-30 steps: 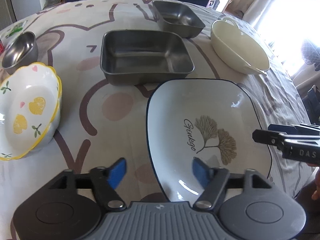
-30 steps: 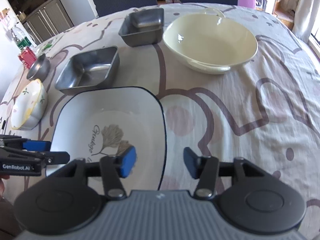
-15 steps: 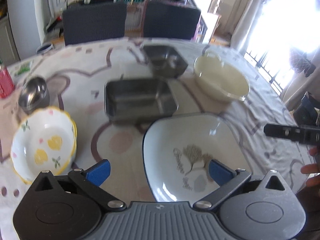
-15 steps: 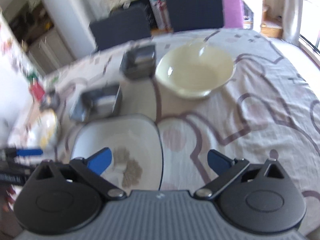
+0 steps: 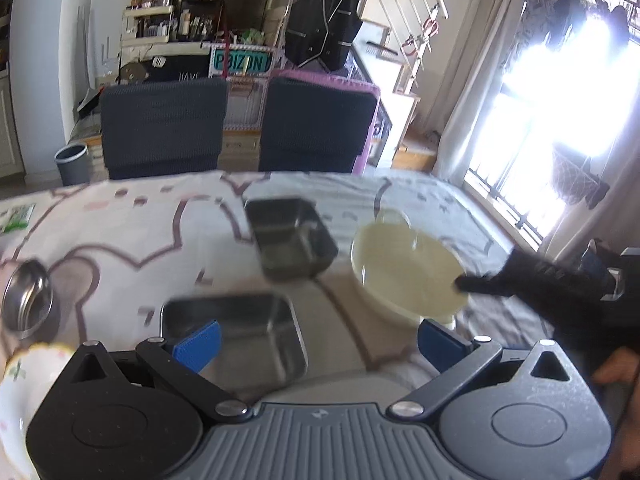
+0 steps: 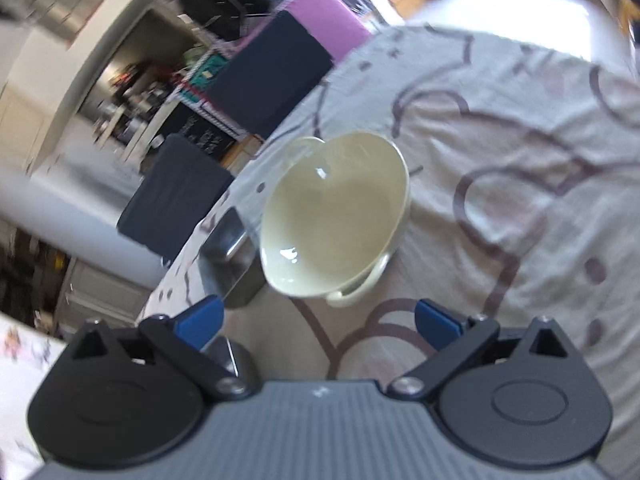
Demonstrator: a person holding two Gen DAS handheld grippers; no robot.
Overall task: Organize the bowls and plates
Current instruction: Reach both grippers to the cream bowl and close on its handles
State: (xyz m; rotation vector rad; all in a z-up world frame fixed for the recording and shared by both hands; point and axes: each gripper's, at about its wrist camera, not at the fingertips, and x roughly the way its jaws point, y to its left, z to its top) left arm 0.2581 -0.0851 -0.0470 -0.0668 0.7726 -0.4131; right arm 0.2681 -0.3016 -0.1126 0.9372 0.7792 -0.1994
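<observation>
This is a lived-in home, its dining area open to a kitchen. A dining table [image 5: 120, 232] under a cartoon-print tablecloth [image 6: 500, 168] fills the near ground, with two dark upholstered chairs [image 5: 162, 128] at its far side. Behind them, shelves [image 5: 148, 24] crowded with bottles and jars stand far left, a black vest [image 5: 324, 36] hangs in the middle, and a small waste bin [image 5: 72, 162] sits on the floor. At right, curtains [image 5: 476, 120] frame a bright barred window [image 5: 560, 100].
</observation>
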